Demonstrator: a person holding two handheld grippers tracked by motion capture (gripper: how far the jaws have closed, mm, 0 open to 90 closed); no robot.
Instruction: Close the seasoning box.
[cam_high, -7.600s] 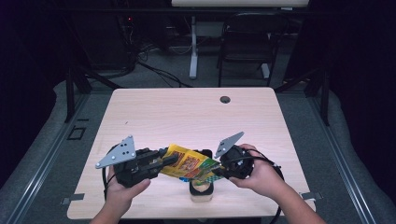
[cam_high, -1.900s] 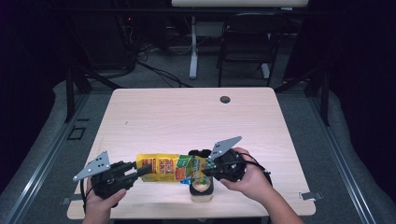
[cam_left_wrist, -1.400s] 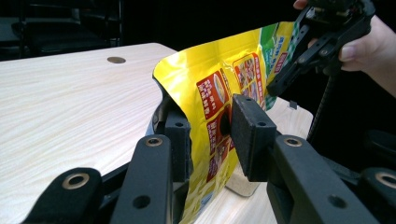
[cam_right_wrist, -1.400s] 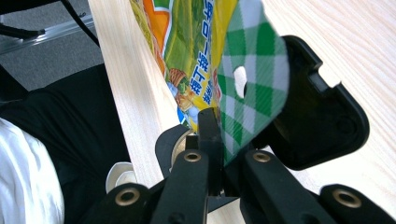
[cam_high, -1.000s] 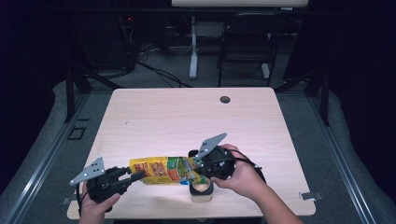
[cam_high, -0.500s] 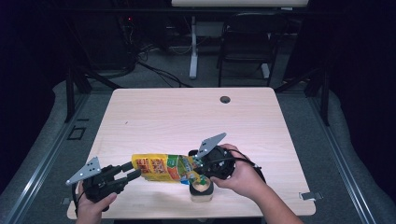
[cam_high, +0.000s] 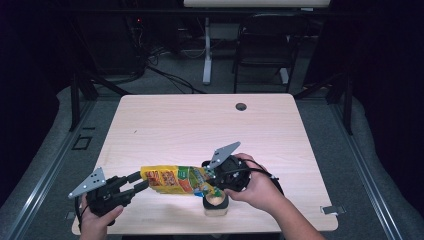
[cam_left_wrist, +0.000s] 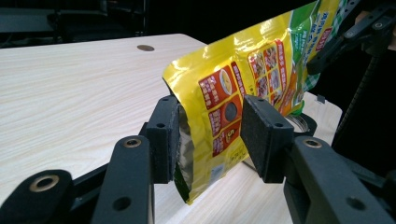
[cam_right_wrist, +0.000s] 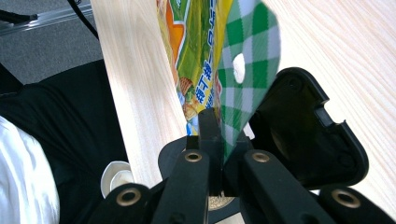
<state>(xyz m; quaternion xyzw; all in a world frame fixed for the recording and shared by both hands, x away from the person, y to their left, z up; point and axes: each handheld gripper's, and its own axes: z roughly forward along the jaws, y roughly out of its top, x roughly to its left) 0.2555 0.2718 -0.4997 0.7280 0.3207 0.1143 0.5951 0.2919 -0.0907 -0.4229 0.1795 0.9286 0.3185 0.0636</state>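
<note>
Clutter is sitting close around the work: a small round jar (cam_high: 216, 202) is standing on the wooden table (cam_high: 200, 125) directly under the yellow snack pouch (cam_high: 175, 180), at about 5 o'clock from the pouch's middle, and a round cable hole (cam_high: 241, 106) is lying near the far edge at 12 o'clock. A black chair (cam_high: 262, 45) and cables are occupying the floor beyond.

The right gripper (cam_high: 212, 176) is clamping the pouch's green checked end, holding the pouch level above the near part of the table. The left gripper (cam_high: 142, 182) is sitting at the pouch's 9 o'clock end with its jaws spread to either side of the yellow edge, not pressing it.

Compared with a second ago, the left gripper's jaws have just been opening around that end, with the pouch between them; the pouch itself is hanging in much the same place, though nearly eight seconds back it was held higher and tilted.

The left gripper view is revealing a gap between each pad (cam_left_wrist: 261, 135) and the pouch (cam_left_wrist: 243, 88), which the high view is leaving unclear. The right gripper view is showing the checked flap (cam_right_wrist: 243, 70) with its hang hole pinched between closed jaws, and the jar's rim (cam_right_wrist: 114, 179) below.
</note>
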